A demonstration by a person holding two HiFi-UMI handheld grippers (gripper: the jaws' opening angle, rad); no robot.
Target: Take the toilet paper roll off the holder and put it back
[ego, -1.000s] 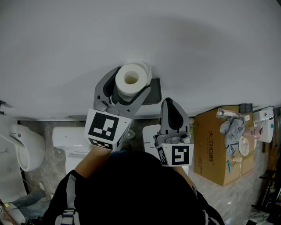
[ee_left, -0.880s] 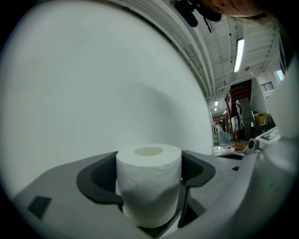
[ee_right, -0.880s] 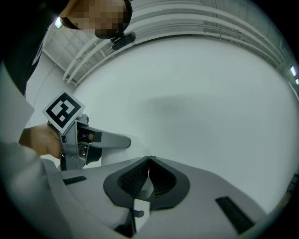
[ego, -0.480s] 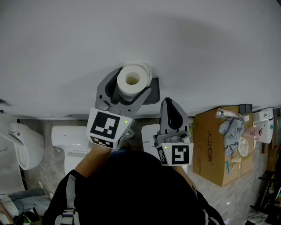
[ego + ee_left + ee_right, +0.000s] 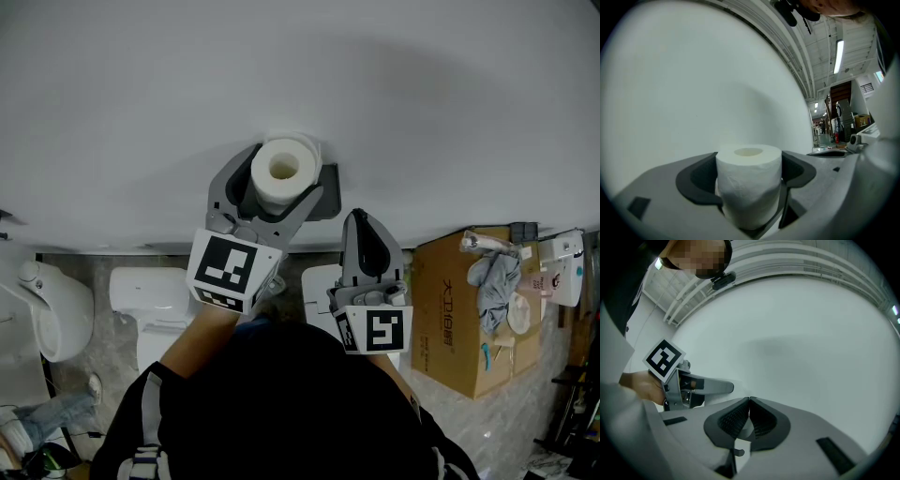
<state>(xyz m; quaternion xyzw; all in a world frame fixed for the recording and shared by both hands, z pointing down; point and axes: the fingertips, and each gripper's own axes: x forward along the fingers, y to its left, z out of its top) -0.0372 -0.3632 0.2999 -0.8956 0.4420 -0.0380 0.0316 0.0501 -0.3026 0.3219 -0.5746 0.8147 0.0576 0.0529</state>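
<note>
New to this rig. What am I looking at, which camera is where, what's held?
No robot: a person holds a two-jaw tool in each hand. One picture comes from a camera on the person's head, looking down; the other two from cameras riding on each tool, looking along its jaws. The left tool grips a white toilet paper roll by the dark holder on the wall. The right tool is shut and empty. A cardboard box stands on the floor at right.

White toilet paper roll [image 5: 284,169], upright, core up, seemingly at dark holder [image 5: 330,183]
</note>
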